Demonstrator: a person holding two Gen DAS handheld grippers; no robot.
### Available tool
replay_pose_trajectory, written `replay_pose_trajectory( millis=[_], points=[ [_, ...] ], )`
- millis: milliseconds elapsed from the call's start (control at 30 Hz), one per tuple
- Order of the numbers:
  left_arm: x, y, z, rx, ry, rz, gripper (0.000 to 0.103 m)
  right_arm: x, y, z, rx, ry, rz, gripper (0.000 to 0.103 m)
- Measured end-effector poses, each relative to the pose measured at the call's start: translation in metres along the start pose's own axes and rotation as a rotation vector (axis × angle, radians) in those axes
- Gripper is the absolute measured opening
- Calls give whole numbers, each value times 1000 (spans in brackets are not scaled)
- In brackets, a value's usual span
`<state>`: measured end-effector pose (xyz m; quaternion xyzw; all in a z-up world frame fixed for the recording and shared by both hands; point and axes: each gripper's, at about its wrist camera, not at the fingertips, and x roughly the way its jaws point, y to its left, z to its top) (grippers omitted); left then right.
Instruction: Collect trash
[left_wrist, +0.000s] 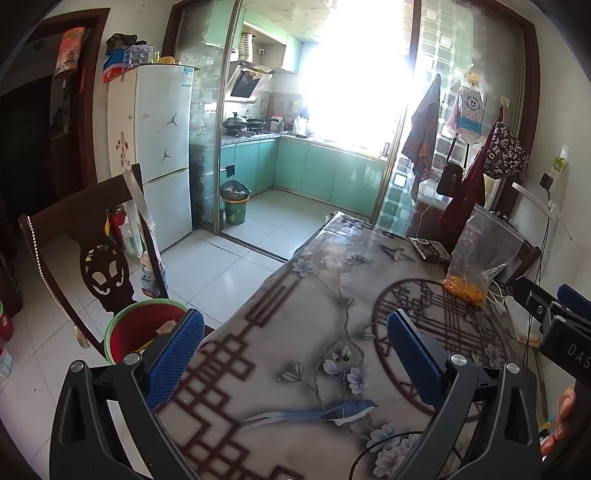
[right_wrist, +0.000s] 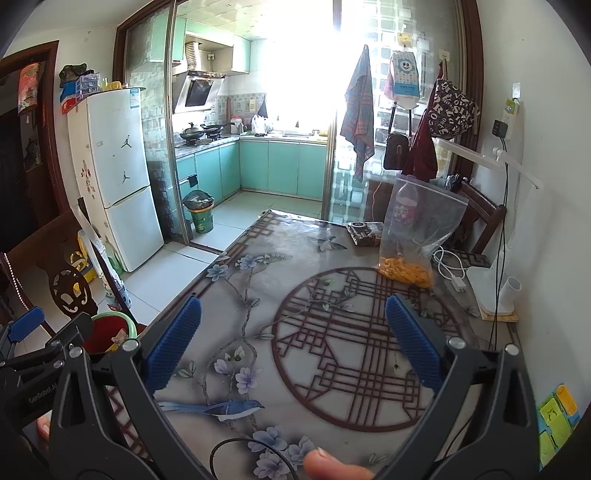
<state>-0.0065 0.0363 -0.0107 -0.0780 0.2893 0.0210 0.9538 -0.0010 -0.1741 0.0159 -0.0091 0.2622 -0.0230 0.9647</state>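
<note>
Over the near end of the table (left_wrist: 295, 302), in the left wrist view, the left tool (left_wrist: 295, 354) hangs with its blue pads spread wide and nothing between them. Below its left pad, off the table edge, stands a red bin (left_wrist: 136, 328) with a green rim, a scrap of paper (left_wrist: 166, 326) lying inside it. A dark carved chair (left_wrist: 85, 258) stands just behind the bin. On the far right of the table a clear bag (left_wrist: 476, 254) holds yellow pieces, a dark packet (left_wrist: 430, 249) beside it. The right tool (left_wrist: 554, 317) juts in from the right edge.

In the right wrist view, the right tool (right_wrist: 293, 343) is likewise spread apart and empty above the round lattice pattern on the table (right_wrist: 332, 258). The clear bag (right_wrist: 417, 236) and the dark packet (right_wrist: 364, 230) sit ahead, with a white cable (right_wrist: 448, 269) and a white lamp base (right_wrist: 491, 291) near the wall. The red bin (right_wrist: 109, 332) shows at lower left, partly hidden by the left tool (right_wrist: 33, 343). A fingertip (right_wrist: 332, 465) intrudes at the bottom edge.
</note>
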Motion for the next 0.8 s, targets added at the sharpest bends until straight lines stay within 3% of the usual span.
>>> replay_pose_trajectory(
  millis=[433,567,700,800],
  points=[
    [7,-5,1,16,8,-19,95,5,-2,0,6,6,-7,98],
    [26,-16,-2,41,52,-38,95,20,-11,-6,28,45,-2,98],
    [52,-24,-11,35,111,-59,95,59,-37,-34,58,135,-43,98],
    [84,-30,-24,58,174,-64,95,102,-77,-78,106,200,-126,98]
  ],
)
